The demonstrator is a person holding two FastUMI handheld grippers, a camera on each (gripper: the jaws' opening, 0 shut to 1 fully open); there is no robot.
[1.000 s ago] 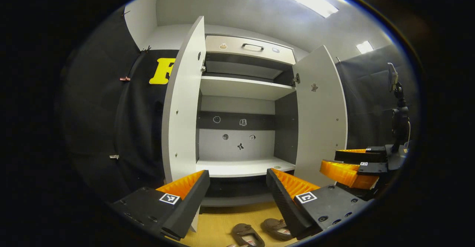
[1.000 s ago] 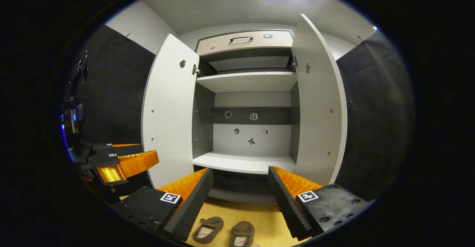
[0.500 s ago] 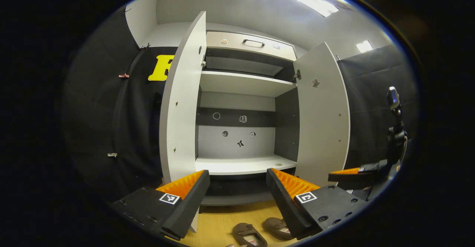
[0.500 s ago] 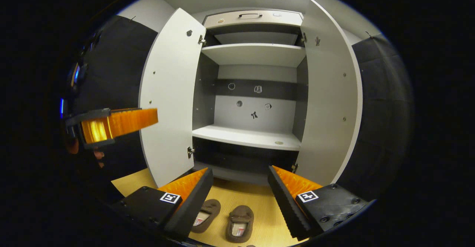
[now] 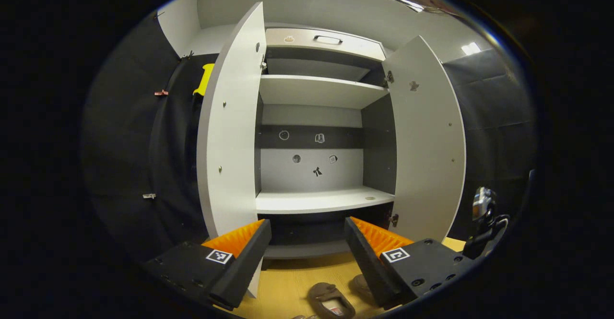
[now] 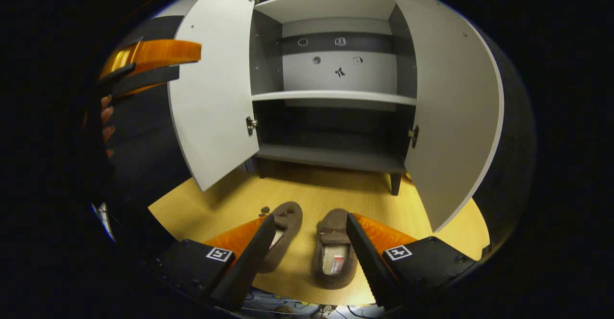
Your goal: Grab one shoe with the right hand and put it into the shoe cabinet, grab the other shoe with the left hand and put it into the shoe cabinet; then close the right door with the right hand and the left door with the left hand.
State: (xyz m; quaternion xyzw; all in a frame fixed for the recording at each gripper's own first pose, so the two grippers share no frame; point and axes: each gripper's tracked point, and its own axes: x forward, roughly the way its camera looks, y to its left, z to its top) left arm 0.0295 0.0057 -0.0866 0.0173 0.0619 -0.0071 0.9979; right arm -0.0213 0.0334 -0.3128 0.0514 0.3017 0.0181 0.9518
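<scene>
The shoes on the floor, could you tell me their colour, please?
Brown shoes, clearest in the right gripper view.

I count two shoes on the floor, one [image 6: 284,232] on the left and one [image 6: 334,248] on the right. The shoe cabinet [image 6: 336,98] is one, with two open doors, left [image 6: 216,84] and right [image 6: 451,108]. I hold two grippers, my right [image 6: 307,252] and my left [image 5: 307,252].

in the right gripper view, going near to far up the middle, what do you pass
Right gripper with open jaws → shoe on the wooden floor → cabinet's dark bottom shelf → white middle shelf → stickers on the back wall → upper shelf.
</scene>
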